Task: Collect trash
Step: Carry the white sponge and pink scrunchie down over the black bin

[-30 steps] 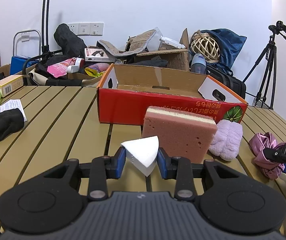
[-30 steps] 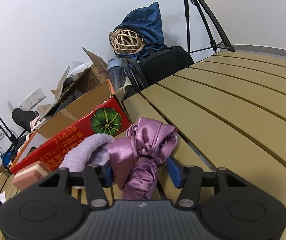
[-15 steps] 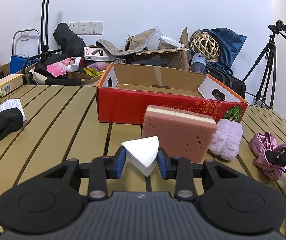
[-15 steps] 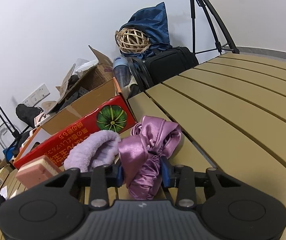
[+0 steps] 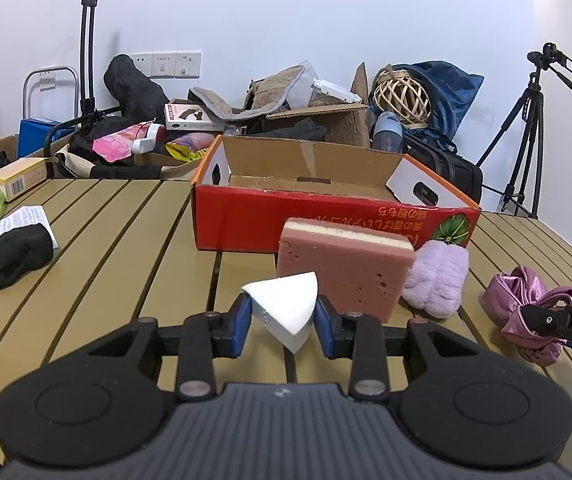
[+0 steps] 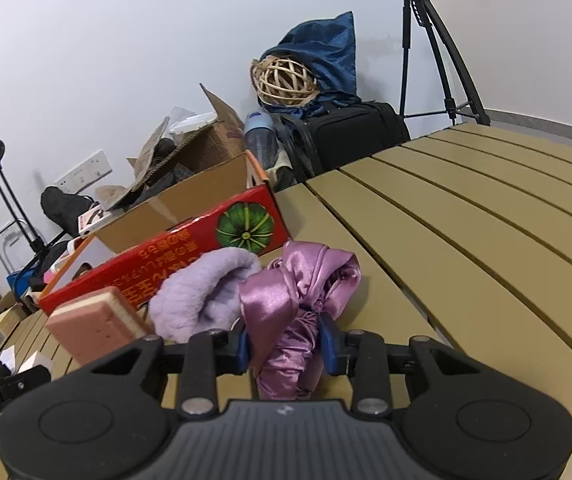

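Nothing has shifted in the left view: the left gripper (image 5: 283, 322) stays clamped on the white wedge (image 5: 286, 308), near the red box (image 5: 326, 220). Right view: the right gripper (image 6: 286, 344) has tightened onto the satin cloth (image 6: 298, 304); lift only once no fold can slip.

Even, bright indoor light fills both my views, shadows soft. Fisheye bending curves the table slats (image 6: 486, 216); corners go dark, perhaps vignetting.
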### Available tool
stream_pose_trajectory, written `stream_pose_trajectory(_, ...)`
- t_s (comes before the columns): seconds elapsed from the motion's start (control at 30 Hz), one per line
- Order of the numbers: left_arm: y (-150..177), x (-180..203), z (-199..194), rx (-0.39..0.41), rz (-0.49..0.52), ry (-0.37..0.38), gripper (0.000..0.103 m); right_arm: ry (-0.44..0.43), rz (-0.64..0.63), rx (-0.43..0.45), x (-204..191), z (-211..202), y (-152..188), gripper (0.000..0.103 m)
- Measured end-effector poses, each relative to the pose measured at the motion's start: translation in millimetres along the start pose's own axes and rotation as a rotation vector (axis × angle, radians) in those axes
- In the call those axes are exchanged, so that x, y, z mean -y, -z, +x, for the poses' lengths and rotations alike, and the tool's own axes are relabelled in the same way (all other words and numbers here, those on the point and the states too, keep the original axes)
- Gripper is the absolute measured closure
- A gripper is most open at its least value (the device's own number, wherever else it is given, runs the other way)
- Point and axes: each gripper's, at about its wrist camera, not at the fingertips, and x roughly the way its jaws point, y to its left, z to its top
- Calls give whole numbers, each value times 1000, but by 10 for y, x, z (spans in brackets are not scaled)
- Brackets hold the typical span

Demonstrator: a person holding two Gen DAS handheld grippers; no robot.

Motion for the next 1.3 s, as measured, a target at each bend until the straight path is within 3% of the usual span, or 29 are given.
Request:
stream_pose_trajectory(0.53,42,39,-713,19,-14,29,69,0,-125,97,-205,-960,107,71)
stream_pose_trajectory(0.83,345,-49,-1189,-1,-24,62,69,-9,-137,103,-74,-1515,382,71)
stream_pose_trajectory(1.3,846,-92,-1869,-26,43,81,69,-42,-227,93,-138,-2271,813,71)
